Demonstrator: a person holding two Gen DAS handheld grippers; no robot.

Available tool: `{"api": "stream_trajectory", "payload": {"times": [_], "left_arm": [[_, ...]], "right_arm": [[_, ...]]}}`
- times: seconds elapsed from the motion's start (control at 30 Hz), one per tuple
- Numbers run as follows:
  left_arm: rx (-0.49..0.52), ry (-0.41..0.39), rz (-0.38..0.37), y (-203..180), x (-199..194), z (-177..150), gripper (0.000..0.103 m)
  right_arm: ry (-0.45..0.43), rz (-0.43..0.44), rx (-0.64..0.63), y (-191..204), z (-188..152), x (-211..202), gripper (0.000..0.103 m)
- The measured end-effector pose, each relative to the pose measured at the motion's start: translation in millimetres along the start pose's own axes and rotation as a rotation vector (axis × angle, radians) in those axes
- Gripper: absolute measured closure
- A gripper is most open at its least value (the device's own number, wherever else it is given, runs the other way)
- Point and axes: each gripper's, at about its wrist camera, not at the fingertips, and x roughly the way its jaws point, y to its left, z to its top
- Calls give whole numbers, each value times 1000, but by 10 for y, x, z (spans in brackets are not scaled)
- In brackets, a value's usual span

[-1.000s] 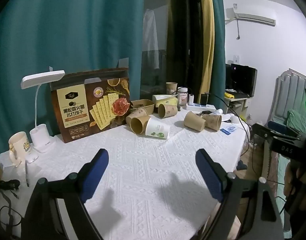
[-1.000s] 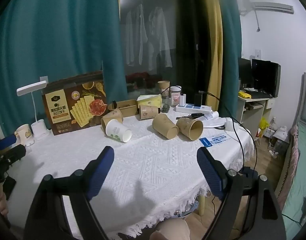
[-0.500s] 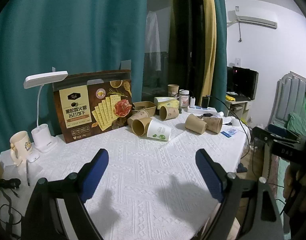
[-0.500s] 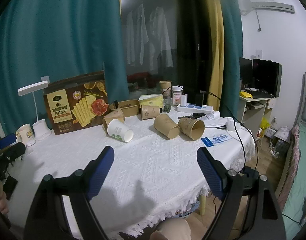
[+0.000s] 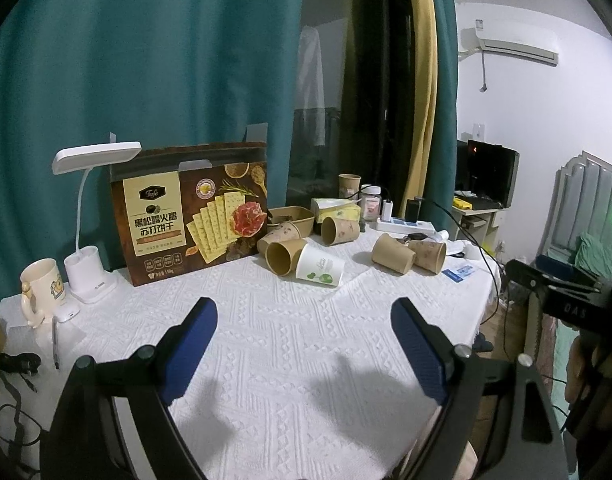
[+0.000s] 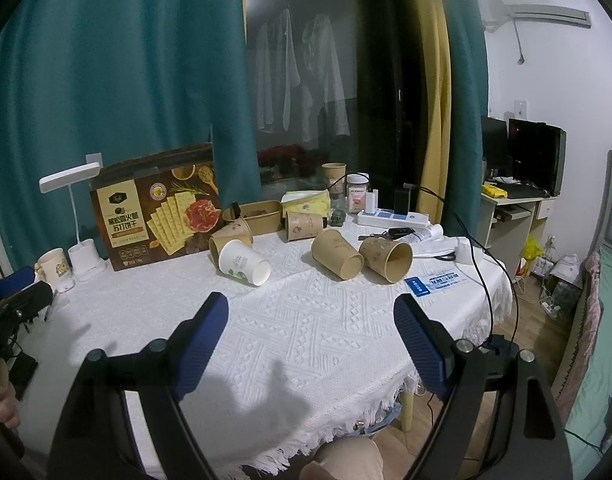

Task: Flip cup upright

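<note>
Blue-padded jaws on both tools: left gripper (image 5: 303, 338) spread wide with nothing between the pads, right gripper (image 6: 310, 334) likewise spread and empty. Both hovering over bare white tablecloth (image 5: 306, 360) at the near side of the table, well short of any cup.

Further out, toward the far edge: white paper cup (image 6: 244, 262) on its side, mouth facing the right wrist camera, touching a brown cup (image 5: 283, 255) lying beside it. To the right, two more brown cups (image 6: 338, 254) tipped over side by side, mouths toward the near right. Behind them a cracker box (image 5: 187, 210), a desk lamp (image 5: 93, 152) and a mug (image 5: 39, 284) at the left end.

Judged step: reach for one fallen cup. Best done by picking a cup standing clear of its neighbours, approaching across its side wall near the middle, closing gently so the thin paper does not crush, lifting slightly, then rolling the wrist until the mouth faces up before setting down on open cloth. Risk: nudging the touching cups and sending them rolling.

Compared with a second ago: same spread of both jaws, same cups in the same places, only a slight shift of framing in the left view.
</note>
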Motion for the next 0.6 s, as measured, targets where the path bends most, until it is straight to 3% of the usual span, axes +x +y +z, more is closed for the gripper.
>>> {"api": "stream_trajectory", "payload": {"times": [0.6], "left_arm": [[-7,-6,2,36,-9,17,14]], "right_arm": [[-3,1,-1,17,23,-1,20]]}}
